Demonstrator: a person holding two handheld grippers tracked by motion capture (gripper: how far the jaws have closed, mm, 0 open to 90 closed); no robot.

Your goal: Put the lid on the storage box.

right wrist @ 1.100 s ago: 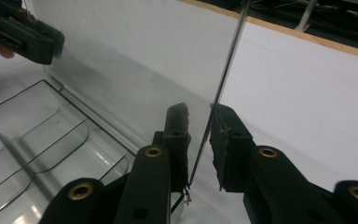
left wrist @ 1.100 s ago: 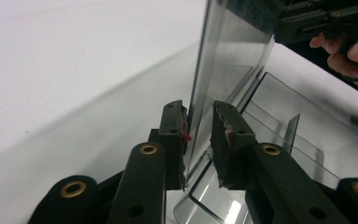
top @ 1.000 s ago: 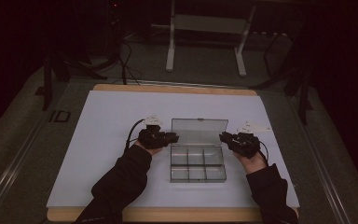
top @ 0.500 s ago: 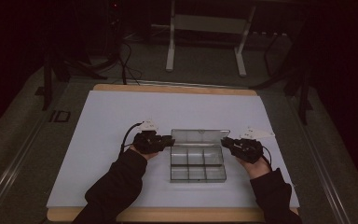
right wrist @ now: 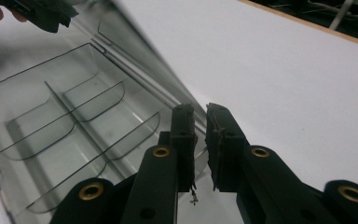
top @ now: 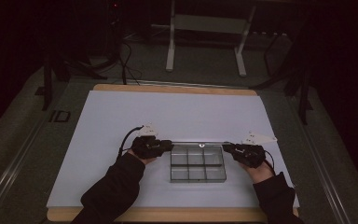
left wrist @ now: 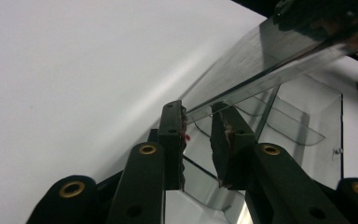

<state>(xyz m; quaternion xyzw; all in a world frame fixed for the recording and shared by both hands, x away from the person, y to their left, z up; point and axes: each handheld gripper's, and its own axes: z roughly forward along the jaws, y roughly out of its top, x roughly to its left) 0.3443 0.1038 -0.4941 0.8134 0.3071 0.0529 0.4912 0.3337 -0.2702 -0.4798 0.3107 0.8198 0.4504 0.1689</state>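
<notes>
A clear plastic compartment box (top: 197,166) lies on the white sheet near the front, with several empty sections. Its hinged lid (top: 199,143) shows as a thin line along the box's far edge. My left gripper (top: 168,145) is shut on the lid's left end, and my right gripper (top: 226,148) is shut on its right end. In the left gripper view, the jaws (left wrist: 198,135) pinch the lid (left wrist: 270,60), which slants above the box (left wrist: 307,116). In the right gripper view, the jaws (right wrist: 200,144) clamp the lid's (right wrist: 140,60) corner above the tray (right wrist: 51,121).
The white sheet (top: 121,116) covers a wooden table whose edge (top: 168,87) shows at the back. A white frame's legs (top: 170,46) and cables (top: 126,56) stand on the dark floor beyond. Bare sheet surrounds the box.
The lid stood upright a second ago and has swung down over the box. Both grippers have come lower and closer to the person while holding it.
</notes>
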